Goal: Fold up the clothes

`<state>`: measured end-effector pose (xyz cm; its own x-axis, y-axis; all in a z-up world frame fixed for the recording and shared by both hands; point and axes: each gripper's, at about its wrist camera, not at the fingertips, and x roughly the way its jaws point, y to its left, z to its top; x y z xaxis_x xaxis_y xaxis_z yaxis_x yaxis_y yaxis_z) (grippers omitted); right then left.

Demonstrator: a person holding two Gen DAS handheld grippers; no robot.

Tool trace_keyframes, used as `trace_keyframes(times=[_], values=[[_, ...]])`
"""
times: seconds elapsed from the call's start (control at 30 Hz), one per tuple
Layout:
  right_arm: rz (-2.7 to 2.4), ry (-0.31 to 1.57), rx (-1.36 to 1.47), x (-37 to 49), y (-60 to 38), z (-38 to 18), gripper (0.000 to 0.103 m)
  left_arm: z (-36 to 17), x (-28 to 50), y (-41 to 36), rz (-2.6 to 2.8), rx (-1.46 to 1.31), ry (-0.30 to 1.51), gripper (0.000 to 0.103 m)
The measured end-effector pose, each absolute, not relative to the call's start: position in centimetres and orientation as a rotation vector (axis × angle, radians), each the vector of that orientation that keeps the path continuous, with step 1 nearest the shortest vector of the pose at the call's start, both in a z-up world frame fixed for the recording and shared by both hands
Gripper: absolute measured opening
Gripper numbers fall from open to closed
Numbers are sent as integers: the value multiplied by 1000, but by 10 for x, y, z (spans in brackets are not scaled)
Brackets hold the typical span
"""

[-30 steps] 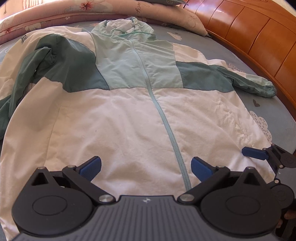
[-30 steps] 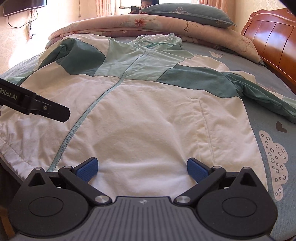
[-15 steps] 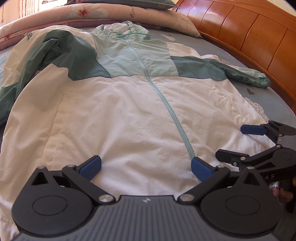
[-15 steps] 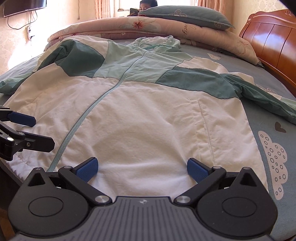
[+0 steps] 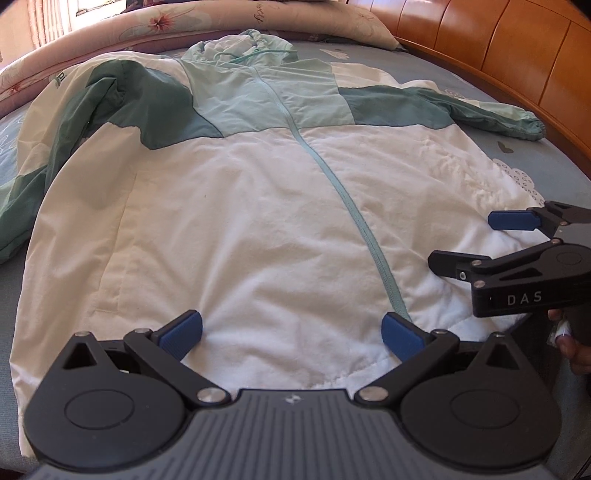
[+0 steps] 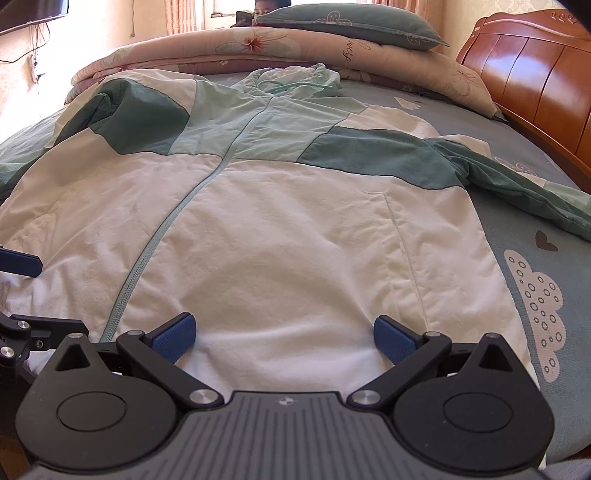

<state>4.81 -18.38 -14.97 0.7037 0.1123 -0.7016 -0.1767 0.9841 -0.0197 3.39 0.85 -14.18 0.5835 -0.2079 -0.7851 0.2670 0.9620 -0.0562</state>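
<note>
So both my left gripper [image 5: 291,332] and right gripper [image 6: 284,334] hung wide apart, empty, over the hooded jacket's [image 5: 258,221] hem.

White/teal/mint hooded jacket [image 5: 266,206], zipped, front up, flat on bed, sleeves out sideways.

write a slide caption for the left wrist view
Open left hand-held gripper at the hem of a zipped jacket spread flat on a bed, the right hand-held gripper open alongside.

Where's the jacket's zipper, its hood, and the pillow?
zipper [image 5: 347,199], left wrist view, middle of its teal strip.
hood [image 6: 295,75], right wrist view, bunched top.
pillow [image 6: 351,26], right wrist view, green cover.
</note>
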Motion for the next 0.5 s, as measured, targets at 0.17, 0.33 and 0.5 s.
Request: trace_keyframes(times=[0.17,0.33,0.5], values=[[153,763,-80,43,-186,-149,103,-134,22,22,-271,21,922,102],[122,757,-36,32,-189,-124,103,-126,20,37,-271,-28,869,102],[236,650,-10,47,-172,-68,103,-135,23,41,-278,-54,897,102]])
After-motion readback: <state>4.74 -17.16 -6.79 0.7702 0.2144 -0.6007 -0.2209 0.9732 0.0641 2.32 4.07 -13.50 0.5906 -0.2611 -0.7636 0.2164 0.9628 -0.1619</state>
